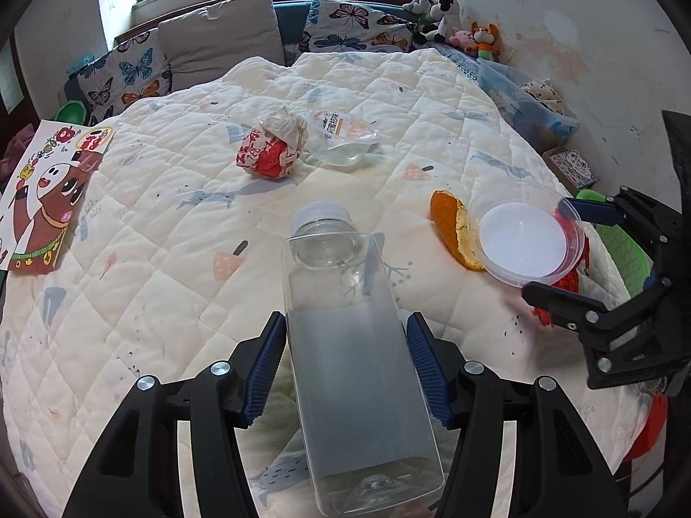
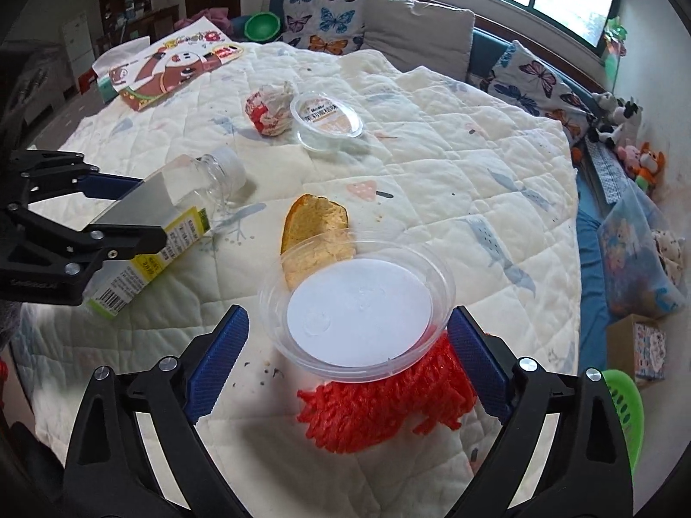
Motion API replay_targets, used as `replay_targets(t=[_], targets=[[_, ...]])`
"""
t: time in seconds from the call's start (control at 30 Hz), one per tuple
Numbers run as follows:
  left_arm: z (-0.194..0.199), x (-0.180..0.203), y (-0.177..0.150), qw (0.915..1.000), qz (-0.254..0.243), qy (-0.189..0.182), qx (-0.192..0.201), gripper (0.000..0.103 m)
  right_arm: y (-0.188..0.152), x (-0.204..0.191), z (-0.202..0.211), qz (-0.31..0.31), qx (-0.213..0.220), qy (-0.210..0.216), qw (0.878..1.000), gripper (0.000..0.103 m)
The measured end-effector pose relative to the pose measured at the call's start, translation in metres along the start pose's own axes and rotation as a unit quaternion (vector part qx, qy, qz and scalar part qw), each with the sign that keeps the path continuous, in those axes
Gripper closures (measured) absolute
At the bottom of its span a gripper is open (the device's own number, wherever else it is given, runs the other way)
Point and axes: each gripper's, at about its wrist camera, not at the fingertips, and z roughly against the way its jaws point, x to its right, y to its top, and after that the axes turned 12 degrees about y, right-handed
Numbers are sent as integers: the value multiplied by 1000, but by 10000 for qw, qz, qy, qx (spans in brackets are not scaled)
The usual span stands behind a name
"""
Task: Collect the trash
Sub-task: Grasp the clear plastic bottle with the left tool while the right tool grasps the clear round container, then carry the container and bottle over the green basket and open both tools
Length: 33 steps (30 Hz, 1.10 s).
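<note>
Left tongs [image 1: 345, 367]: closed against both flat sides of a clear square plastic bottle [image 1: 354, 336], blue pads touching it at mid-body; in the right wrist view the bottle is seen gripped and tilted, cap end low toward the quilt.
Bottle: empty, white screw cap [image 1: 321, 211] pointing away from the tongs; yellow-green label with barcode seen in the right wrist view.
Right tongs [image 2: 350, 358]: jaws spread wide around a shallow clear plastic dish [image 2: 358, 306]; right pad at the dish rim, left pad apart from it; no firm grip visible.
Dish: white disc inside, lying partly over a red mesh netting [image 2: 384, 405] and touching an orange peel [image 2: 313, 224] on its far side.
Further trash: crumpled red-and-white paper wrapper [image 1: 272, 146] just beside a clear lidded tub with a printed label [image 1: 343, 136], both well beyond the bottle.
Support: all items lie on a cream quilt [image 1: 151, 259] with small printed motifs.
Surroundings: cartoon-printed paper bag [image 1: 43, 190] at the quilt's left edge; butterfly cushions [image 1: 354, 26] and soft toys [image 1: 458, 21] at the far side; green basket [image 2: 622, 410] at right.
</note>
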Motion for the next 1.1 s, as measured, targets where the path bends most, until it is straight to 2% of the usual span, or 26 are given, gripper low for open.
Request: replay_targets(t=[0.13, 0.4, 0.6, 0.67, 0.9, 1.1], targets=[[-4, -2, 1, 9999, 91, -52, -86, 46, 3, 2, -11, 2, -81, -104, 9999, 10], [-4, 4, 6, 9998, 106, -128, -85, 34, 4, 5, -14, -36, -37, -150, 9999, 10], [-7, 6, 9, 9999, 106, -93, -94, 34, 6, 7, -17, -96, -39, -156, 9998, 11], [-9, 4, 11, 9998, 149, -100, -121, 34, 5, 7, -15, -130, 40, -154, 9998, 14], [-15, 6, 13, 9998, 148, -15, -138, 33, -2, 10, 8, -385, 430, 28, 9983, 14], [-19, 7, 13, 9998, 123, 114, -100, 50, -13, 13, 35, -627, 818, 274, 9943, 14]])
